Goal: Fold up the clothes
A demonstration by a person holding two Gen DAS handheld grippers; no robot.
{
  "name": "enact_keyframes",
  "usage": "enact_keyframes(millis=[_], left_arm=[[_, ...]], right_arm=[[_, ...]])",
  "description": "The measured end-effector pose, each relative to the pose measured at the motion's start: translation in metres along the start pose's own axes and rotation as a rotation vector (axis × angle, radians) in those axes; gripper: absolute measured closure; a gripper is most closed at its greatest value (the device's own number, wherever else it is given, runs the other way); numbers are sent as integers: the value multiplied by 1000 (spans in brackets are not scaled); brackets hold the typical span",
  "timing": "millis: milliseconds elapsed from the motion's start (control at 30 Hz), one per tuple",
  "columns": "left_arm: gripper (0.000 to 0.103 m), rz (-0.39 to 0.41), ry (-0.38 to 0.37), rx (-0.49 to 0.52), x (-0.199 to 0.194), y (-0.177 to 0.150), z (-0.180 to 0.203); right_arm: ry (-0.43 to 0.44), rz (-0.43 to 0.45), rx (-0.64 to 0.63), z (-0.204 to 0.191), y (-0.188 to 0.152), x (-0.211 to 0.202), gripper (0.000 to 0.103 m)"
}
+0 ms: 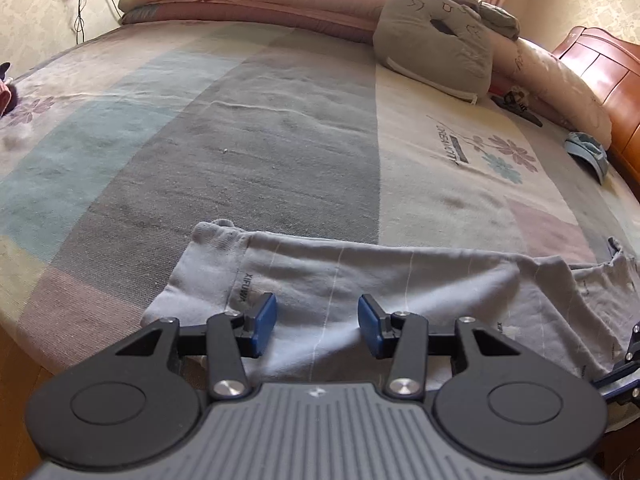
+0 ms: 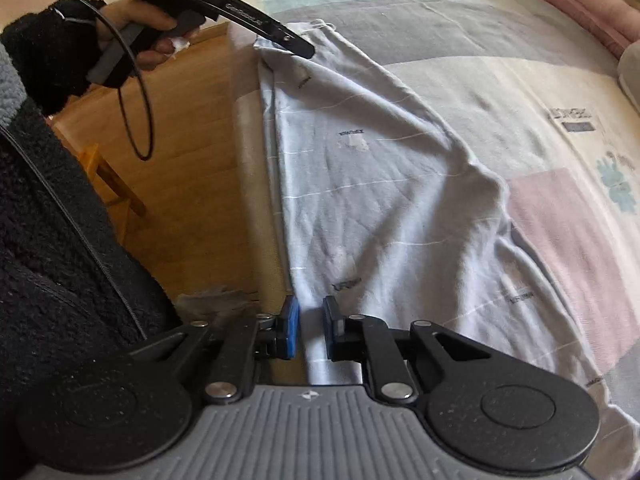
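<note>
Lying lengthwise along bed edge: trousers

The light-grey garment runs off the bed's near edge beneath the left gripper, its right end is cut by the left wrist view's edge, and whether the right gripper pinches its hem cannot be told.

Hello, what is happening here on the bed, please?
A person is folding a light grey garment at the edge of a bed, holding one gripper in each hand. The left gripper is open above the cloth. The right gripper stands narrowly open over the garment's near edge. Neither grips it now.
</note>
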State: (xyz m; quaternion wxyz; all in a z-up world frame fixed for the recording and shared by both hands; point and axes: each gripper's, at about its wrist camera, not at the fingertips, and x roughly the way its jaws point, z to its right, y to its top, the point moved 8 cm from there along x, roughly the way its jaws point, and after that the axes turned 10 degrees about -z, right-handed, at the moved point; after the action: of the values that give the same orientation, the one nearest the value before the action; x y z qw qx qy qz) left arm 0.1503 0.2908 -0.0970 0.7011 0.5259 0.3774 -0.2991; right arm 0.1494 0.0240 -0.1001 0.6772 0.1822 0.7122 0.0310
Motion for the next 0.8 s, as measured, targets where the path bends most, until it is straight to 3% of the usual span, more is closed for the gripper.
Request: enact_keyframes(millis=[100,167,233,367,600,800], left_arm=[[56,-10,15,-5,3,-1,-1],[56,-7,18,2,2,0,0],[56,2,14,8,0,3,1],[51,22,2,14,-6,8,-1],[51,-15,1,2,6,-1,-11],[50,24,11,-13,-4,3,-19]], right_arm=[[-47,-7,-56,-4,-2,3,86],[-94,-8,-85,-6,-1,2,99],[-107,-1,-87,-7,-1,1,99],[-57,6,-45,-3,0,-7,99],[57,-34,6,-3,-5,-11,99],[54,-49,30,3,-4,-11,97]])
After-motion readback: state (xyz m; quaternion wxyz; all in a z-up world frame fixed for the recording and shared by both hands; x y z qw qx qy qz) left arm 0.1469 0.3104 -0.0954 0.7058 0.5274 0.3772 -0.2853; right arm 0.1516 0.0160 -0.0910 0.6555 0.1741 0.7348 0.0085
